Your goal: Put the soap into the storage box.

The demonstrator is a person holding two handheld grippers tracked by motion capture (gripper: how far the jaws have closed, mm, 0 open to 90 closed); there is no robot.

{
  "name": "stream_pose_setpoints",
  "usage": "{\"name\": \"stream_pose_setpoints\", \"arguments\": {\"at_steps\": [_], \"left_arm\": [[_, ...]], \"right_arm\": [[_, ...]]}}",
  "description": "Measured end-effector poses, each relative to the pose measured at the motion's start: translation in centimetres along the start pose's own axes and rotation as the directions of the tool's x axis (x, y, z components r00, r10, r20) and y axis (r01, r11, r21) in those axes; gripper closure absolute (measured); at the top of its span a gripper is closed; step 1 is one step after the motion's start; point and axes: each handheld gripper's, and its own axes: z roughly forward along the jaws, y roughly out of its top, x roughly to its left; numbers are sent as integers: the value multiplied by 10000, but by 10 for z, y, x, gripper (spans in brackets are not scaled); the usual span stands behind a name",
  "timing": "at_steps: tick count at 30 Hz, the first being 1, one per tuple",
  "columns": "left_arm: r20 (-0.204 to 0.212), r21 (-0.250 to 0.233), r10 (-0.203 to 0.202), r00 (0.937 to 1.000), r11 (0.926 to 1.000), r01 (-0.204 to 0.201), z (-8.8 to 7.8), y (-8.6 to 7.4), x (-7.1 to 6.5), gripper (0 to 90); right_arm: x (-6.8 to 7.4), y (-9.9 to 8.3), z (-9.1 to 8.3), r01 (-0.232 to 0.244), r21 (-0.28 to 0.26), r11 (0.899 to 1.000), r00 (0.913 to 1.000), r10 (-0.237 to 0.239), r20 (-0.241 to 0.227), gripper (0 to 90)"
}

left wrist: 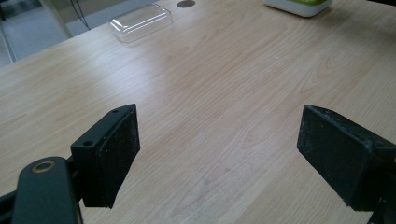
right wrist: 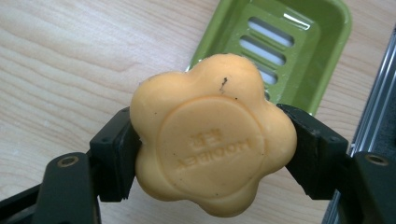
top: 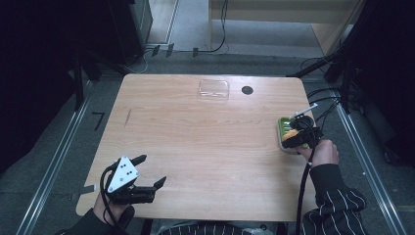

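At the right edge of the surface [top: 205, 147], the right hand-held gripper [right wrist: 212, 140] has its jaws closed on a soap [right wrist: 212, 140], an orange, flower-shaped bar with stamped lettering on its flat face. The jaws press on two opposite sides of the bar, where the lobes give the pads something to bear on, so the flat face is turned toward the camera and the bar is kept from twisting. Just behind the soap in the right gripper view lies a green soap dish [right wrist: 299, 51] with drainage slots in its floor. The dish is empty and open, and the soap hangs close by its near end, above the wood rather than inside the dish. From the high view the soap [top: 291, 134] appears over the near part of the dish [top: 283, 128]; whether it is being taken out or put in I cannot tell.

Down at the near left corner, the left hand-held gripper [top: 147, 176] is spread wide and grips nothing; its view shows bare wood between the two pads. It sits well away from the dish, probably parked so it does not get in the way of the other hand.

Toward the far side lies a clear plastic lid [top: 214, 89], perhaps the cover for the dish, set aside beside a small dark round spot [top: 247, 90] in the wood.
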Motion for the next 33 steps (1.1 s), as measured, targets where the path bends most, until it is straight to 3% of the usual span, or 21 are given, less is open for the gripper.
{"name": "stream_pose_setpoints", "arguments": {"at_steps": [33], "left_arm": [[-15, -25, -12, 10000, 10000, 12, 0, 0, 0, 136]], "right_arm": [[-23, 22, 9, -458, -537, 9975, 9989, 461, 53, 279]]}}
